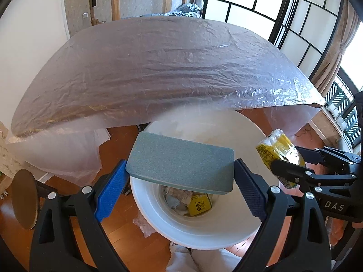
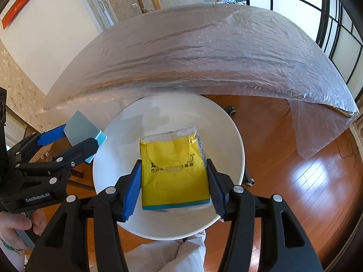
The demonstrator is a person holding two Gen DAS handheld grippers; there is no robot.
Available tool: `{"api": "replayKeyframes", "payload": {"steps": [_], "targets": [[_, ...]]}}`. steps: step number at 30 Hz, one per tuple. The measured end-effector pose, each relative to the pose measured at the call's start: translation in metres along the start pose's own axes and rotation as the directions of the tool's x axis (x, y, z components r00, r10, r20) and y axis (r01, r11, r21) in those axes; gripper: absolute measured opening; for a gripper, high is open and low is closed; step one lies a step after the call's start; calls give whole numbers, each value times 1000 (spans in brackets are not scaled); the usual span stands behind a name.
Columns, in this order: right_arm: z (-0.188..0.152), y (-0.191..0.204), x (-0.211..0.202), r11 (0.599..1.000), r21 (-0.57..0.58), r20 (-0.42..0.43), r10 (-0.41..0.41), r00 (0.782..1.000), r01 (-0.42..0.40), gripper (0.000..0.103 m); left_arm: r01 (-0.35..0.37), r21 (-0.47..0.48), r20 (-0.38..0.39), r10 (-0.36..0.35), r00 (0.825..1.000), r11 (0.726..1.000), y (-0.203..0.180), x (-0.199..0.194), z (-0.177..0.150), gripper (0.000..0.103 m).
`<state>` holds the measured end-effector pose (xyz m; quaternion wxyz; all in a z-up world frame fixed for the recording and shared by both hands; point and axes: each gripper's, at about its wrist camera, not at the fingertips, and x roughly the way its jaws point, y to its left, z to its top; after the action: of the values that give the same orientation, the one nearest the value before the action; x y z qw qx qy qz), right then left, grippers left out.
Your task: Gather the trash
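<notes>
1. I hold the sponge (image 1: pixel 181 161) in my left gripper (image 1: pixel 179 181) above the bin (image 1: pixel 204 233).
2. The tissue packet (image 2: pixel 173 170) hangs in my right gripper (image 2: pixel 173 185) over it too.
3. The covered table (image 1: pixel 158 68) stands behind.

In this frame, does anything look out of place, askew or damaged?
Nothing damaged or spilled. The left hand-held gripper holds a grey-green sponge and the right hand-held gripper a yellow tissue pack over the white bin. One oddity: the table's clear plastic cover hangs unevenly off the near edge.

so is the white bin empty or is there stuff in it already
Not empty: the left wrist view shows crumpled wrappers and a yellow packet at the bottom of the white bin.
</notes>
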<state>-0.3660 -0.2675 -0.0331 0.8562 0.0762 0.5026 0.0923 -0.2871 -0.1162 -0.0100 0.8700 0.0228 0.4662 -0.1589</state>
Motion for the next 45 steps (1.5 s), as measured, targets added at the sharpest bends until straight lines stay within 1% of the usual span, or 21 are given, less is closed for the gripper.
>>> {"api": "replayKeyframes", "payload": {"steps": [18,20,21,22,25,31,39,45], "targets": [[0,-4,12,1000,6,-29,7,1000,-7,54,-4,-16,-32,4,999,1000,2,9,-1,93],[0,-5,12,1000,7,-32,8,999,-8,57,-2,-16,-35,1,999,1000,1,10,-1,93],[0,-5,11,1000,8,-29,7,1000,-6,64,-1,-15,-38,0,999,1000,1,11,-1,93],[0,-5,11,1000,11,-23,6,1000,-6,65,-4,-13,-43,3,999,1000,0,11,-1,93],[0,-6,9,1000,16,-19,7,1000,-7,65,-10,-17,-57,9,998,1000,0,14,-1,93],[0,-11,6,1000,24,-10,7,1000,-7,65,22,-35,-71,-24,997,999,-1,16,-3,94],[2,-13,-5,999,24,11,22,1000,-22,65,7,-31,-45,-9,999,1000,-7,7,-2,94],[11,-13,-27,999,5,67,41,997,-41,66,4,-52,21,-3,1000,999,-14,-16,13,94]]}}
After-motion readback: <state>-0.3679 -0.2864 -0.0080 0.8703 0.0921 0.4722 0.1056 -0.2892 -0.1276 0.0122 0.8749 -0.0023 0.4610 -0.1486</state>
